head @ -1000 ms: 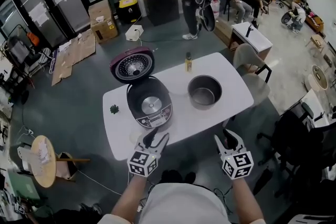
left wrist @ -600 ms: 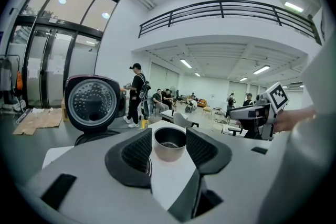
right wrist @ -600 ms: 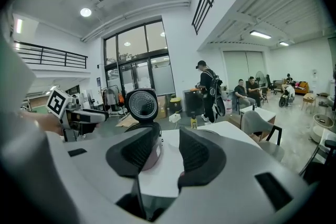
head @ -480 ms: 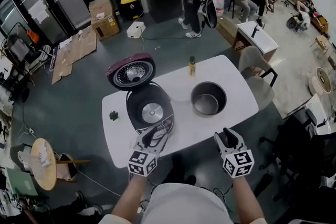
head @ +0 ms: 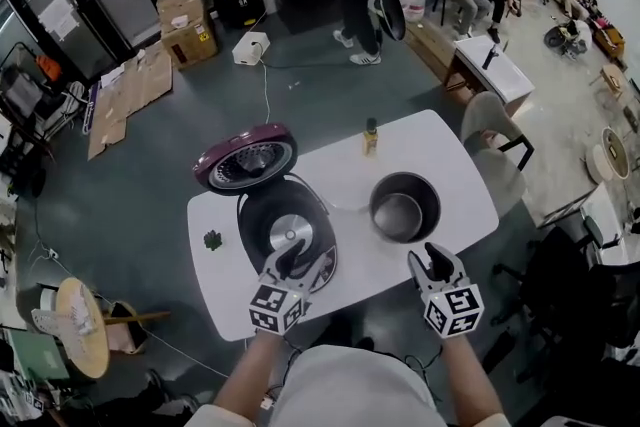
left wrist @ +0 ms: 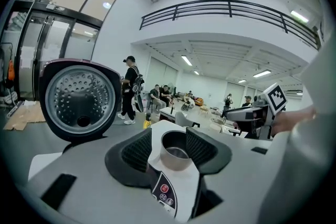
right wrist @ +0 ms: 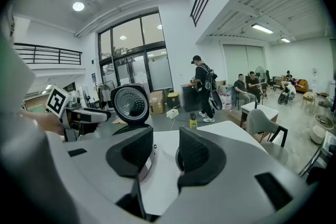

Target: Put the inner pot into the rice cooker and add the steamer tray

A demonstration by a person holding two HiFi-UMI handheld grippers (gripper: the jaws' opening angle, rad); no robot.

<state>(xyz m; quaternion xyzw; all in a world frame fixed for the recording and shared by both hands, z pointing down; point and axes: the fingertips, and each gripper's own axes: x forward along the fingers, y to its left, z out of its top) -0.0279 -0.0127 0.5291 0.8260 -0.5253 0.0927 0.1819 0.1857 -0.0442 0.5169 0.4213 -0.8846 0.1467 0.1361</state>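
Note:
The rice cooker stands open on the white table, its purple lid tipped up behind and its cavity without a pot. The metal inner pot sits on the table right of it. Between them lies a faint pale round shape, too dim to name. My left gripper is open and holds nothing, tips over the cooker's front panel; the left gripper view shows the pot far beyond its jaws. My right gripper is open with nothing in it, just short of the pot.
A small yellow bottle stands at the table's far edge and a dark green bit at its left end. A grey chair sits at the right. People stand and sit far behind, and cardboard boxes lie on the floor.
Both grippers have moved forward to the table's near edge, the left one now over the cooker's front. Their jaws stand as wide as before.

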